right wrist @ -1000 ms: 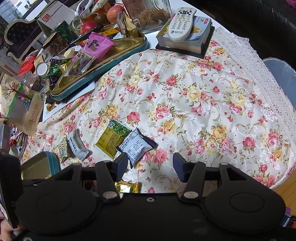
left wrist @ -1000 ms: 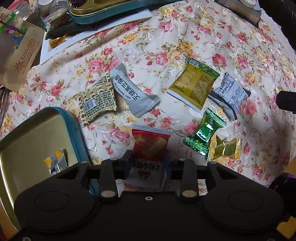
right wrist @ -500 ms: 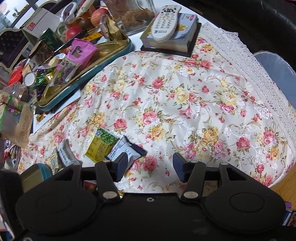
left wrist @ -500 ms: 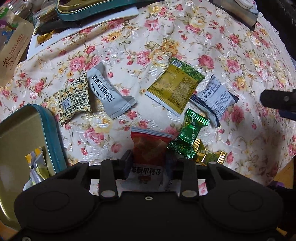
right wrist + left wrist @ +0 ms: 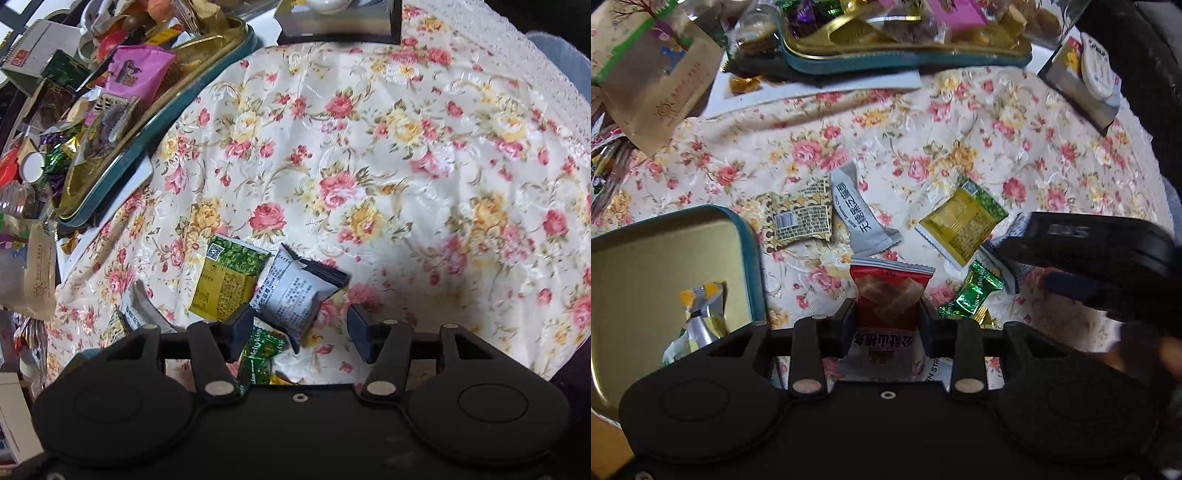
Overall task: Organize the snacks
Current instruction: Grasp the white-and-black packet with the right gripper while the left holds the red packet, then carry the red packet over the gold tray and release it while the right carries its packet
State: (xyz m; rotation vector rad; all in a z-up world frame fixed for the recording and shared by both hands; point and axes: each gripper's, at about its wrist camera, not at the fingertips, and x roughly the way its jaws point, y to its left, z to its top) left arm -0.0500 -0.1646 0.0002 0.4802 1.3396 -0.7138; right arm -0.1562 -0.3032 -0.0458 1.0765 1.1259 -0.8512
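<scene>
My left gripper is shut on a red and white snack packet, held above the floral cloth. A teal tin with a gold inside lies to its left and holds a yellow and silver packet. On the cloth lie a patterned gold packet, a grey packet, a yellow-green packet and a green candy. My right gripper is open above a grey-white packet, next to the yellow-green packet and the green candy.
A large teal tray full of snacks stands at the back left. A brown paper bag lies at the far left. A dark box stands at the back. The cloth's lace edge marks the table's right side.
My left gripper has pulled back and tilted up with the red packet still in it. My right gripper has moved down and closer to the grey-white packet.
</scene>
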